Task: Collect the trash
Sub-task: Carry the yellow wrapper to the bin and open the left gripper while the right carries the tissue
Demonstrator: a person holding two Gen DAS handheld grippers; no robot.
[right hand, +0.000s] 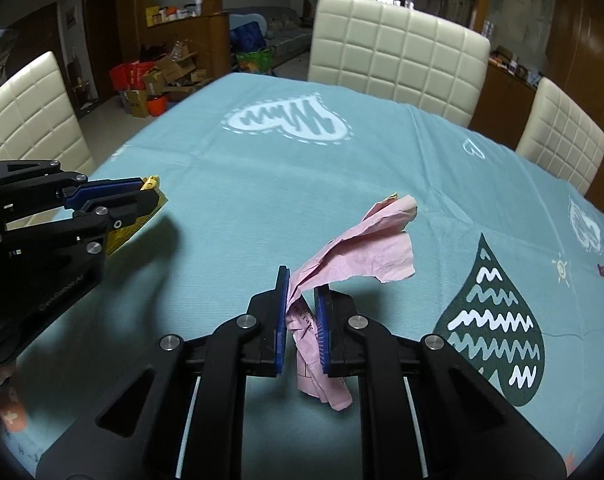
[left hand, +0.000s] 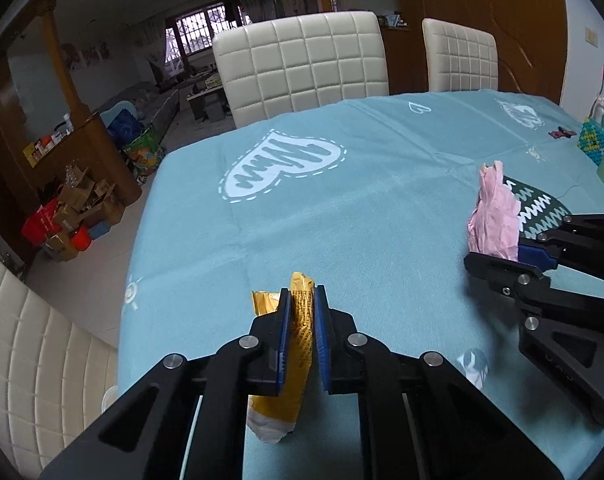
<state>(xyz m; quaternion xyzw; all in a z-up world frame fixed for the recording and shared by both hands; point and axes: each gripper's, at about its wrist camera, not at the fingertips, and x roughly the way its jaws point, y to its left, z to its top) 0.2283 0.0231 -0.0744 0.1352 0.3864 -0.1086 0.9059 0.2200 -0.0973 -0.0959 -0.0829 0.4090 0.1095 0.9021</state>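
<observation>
I had the left gripper [left hand: 302, 300] clamped on a crumpled yellow printed wrapper [left hand: 299, 320], right gripper [right hand: 302, 284] pinching a crumpled pink paper sheet [right hand: 366, 248] at my 3 o'clock, both above the light-blue patterned tablecloth [left hand: 382, 200], cream quilted chair [left hand: 302, 64] at 12 o'clock, nothing between.

This is a lived-in home, an open dining and living area. A desk [left hand: 342, 200] wears a teal cloth printed with hearts and a drop shape, and cream quilted dining chairs [left hand: 302, 60] stand around it at twelve, one and eight o'clock. Wood-panelled walls and doors [left hand: 482, 8] rise behind them. At nine o'clock, cardboard boxes [left hand: 77, 208] and bags are heaped on the tiled floor beside a wooden sideboard [left hand: 61, 148] holding bottles. At eleven o'clock, a sofa [left hand: 157, 104] sits before a barred window [left hand: 205, 28].
</observation>
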